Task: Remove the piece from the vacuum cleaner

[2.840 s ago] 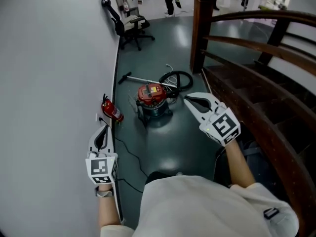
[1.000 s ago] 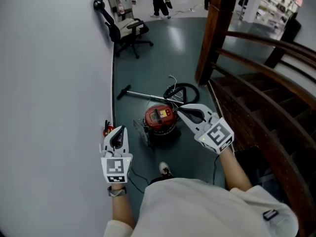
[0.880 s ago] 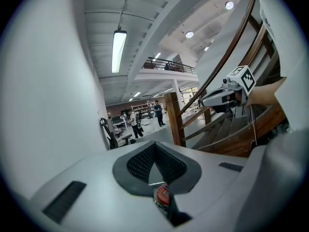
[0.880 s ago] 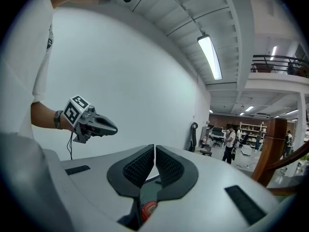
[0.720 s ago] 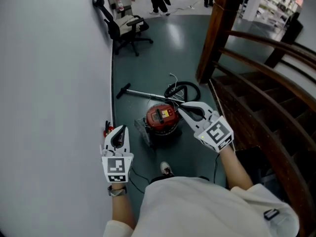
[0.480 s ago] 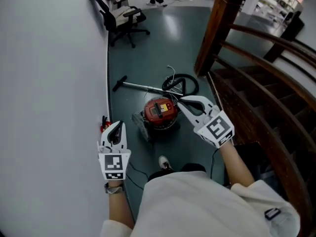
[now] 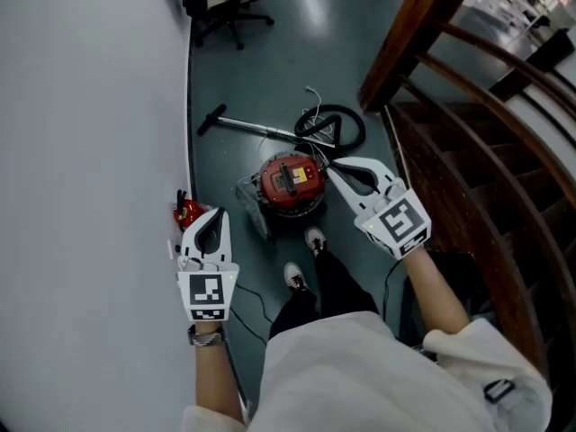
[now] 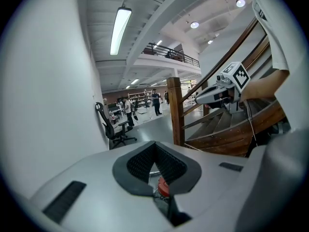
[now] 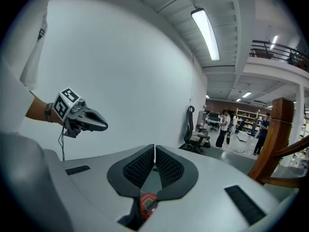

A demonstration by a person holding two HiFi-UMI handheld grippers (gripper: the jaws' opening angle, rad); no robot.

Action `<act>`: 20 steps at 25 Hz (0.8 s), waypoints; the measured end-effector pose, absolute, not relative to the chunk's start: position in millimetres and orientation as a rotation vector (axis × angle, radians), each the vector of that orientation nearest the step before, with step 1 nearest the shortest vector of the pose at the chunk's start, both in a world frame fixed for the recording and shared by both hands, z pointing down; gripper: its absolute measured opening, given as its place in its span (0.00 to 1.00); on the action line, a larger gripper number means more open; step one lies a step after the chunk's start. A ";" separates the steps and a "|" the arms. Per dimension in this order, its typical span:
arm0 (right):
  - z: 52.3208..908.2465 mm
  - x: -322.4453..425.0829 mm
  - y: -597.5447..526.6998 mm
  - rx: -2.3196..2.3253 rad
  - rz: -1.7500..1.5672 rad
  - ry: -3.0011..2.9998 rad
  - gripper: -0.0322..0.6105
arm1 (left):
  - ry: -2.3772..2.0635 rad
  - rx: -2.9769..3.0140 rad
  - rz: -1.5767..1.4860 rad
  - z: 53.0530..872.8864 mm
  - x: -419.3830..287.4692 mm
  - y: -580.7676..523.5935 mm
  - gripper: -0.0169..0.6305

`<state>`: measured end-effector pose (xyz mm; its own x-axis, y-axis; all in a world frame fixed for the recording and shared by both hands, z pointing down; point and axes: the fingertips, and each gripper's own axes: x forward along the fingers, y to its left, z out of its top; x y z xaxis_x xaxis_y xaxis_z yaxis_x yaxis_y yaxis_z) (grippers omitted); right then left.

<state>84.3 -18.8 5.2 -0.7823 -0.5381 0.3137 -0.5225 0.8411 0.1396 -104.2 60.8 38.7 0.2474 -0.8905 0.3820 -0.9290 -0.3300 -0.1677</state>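
The glossy dark green floor (image 7: 270, 52) runs between a white wall (image 7: 81, 151) and a brown wooden staircase (image 7: 468, 151). Near the foot of the stairs stands the round, red-lidded canister vacuum cleaner (image 7: 290, 184), with its coiled black hose (image 7: 331, 126) and thin metal wand (image 7: 247, 126) lying beyond it.

Since a second ago the person has stepped closer. Their shoes (image 7: 314, 239) now show just short of the canister, and both claws have come lower. The right claw (image 7: 335, 171) and left claw (image 7: 216, 214) are each closed, with nothing in them. The left one hangs near a small red fire extinguisher (image 7: 187, 212) at the wall edge.

The approach looks nearly over, and no piece has been touched yet.
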 end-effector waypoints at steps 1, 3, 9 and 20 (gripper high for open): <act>11.7 81.5 -25.0 0.798 -0.076 -2.674 0.10 | -1.764 2.397 0.634 43.9 -106.0 55.2 0.02; 25.9 74.4 -36.2 0.785 -0.089 -2.674 0.10 | -1.775 2.385 0.629 53.9 -108.6 42.9 0.02; 67.9 57.0 -61.6 0.705 -0.018 -2.690 0.10 | -1.802 2.313 0.589 86.1 -116.6 14.0 0.02; 146.5 49.8 -92.7 0.701 0.157 -2.666 0.10 | -1.790 2.185 0.584 166.0 -128.1 -5.5 0.02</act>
